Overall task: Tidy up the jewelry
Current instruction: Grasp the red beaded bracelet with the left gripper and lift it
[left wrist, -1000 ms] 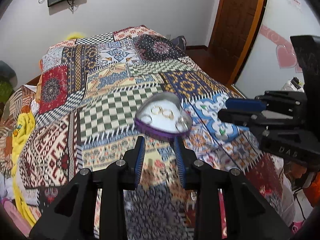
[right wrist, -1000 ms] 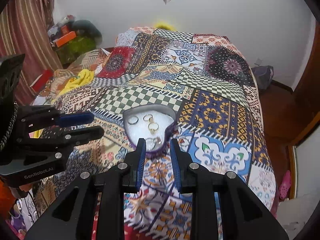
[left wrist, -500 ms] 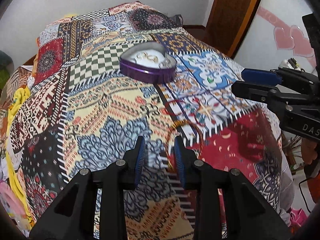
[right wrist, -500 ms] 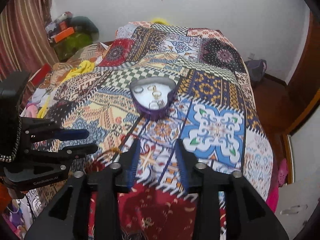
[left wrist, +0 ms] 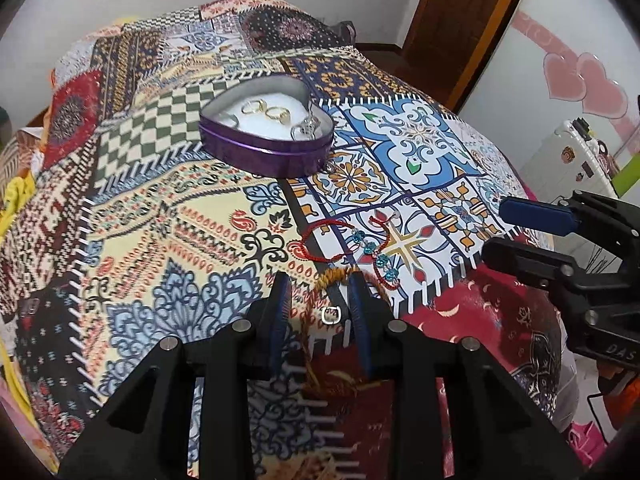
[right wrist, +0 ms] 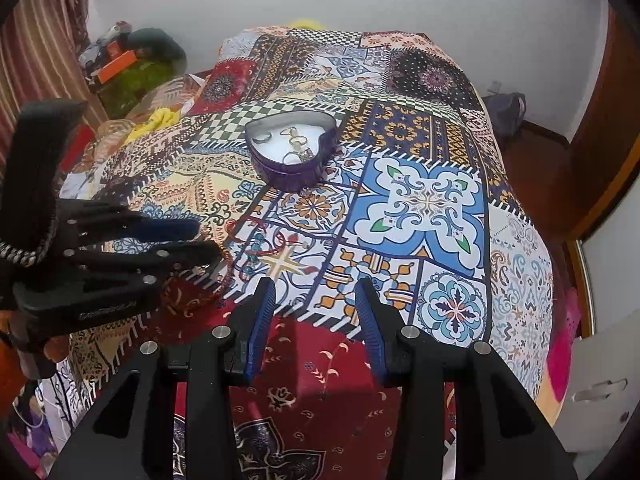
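A purple heart-shaped tin [left wrist: 267, 148] sits open on the patchwork bedspread, with several rings [left wrist: 267, 111] on its white lining; it also shows in the right wrist view [right wrist: 291, 160]. A red cord bracelet with blue beads [left wrist: 362, 246] lies nearer me. A gold-brown cord bracelet [left wrist: 334, 278] with a small silver clasp [left wrist: 330, 315] lies between my left gripper's fingers. My left gripper [left wrist: 318, 286] is open over that bracelet, close to the bedspread. My right gripper [right wrist: 315, 294] is open and empty above the bedspread, right of the left gripper [right wrist: 188, 240].
The patchwork bedspread [right wrist: 420, 200] covers the whole bed. The bed's right edge drops to a wooden floor and door [left wrist: 460, 20]. A small pendant [right wrist: 305, 190] lies just in front of the tin. Clutter and a yellow cloth [right wrist: 160, 118] lie at the far left.
Both grippers have pulled back from the tin toward the near end of the bed. The left gripper has lowered over the gold-brown bracelet. The right gripper's jaws have opened wider.
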The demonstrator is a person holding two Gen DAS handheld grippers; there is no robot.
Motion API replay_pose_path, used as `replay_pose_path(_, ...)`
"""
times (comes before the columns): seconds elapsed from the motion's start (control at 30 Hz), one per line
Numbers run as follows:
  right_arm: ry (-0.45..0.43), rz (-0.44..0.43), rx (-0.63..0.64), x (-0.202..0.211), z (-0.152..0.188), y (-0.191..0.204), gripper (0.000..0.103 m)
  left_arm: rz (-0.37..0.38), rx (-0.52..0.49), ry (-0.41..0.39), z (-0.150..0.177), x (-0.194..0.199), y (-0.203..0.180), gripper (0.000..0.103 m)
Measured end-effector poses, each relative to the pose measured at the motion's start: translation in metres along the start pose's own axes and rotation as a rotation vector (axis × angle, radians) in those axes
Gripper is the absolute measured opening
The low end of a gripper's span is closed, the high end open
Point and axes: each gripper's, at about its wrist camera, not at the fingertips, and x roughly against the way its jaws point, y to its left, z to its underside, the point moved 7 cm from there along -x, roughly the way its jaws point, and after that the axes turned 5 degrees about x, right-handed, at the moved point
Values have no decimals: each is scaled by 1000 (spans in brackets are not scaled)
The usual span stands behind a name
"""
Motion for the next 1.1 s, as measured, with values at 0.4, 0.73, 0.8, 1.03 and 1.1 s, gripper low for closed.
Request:
replay_pose_path(0.4,13,-27,-3,-5,4,7,38,57,22,-10,-3,-4,-4,2)
replay_pose_path(0.73,10,-22,23,-3,0,18,38,13,64,-132,0,47,18,1)
replay_pose_path(0.8,9,-21,40,-5,-2,25,38,8,69,-148,3,57,24,1)
replay_pose_path(1.03,31,-45,110,-22,-8,53,38,-66,57,-148,21,65,44,1)
replay_pose_path(1.1,42,-51,124,-28,-9,58,38,-79,56,-147,28,64,49,1)
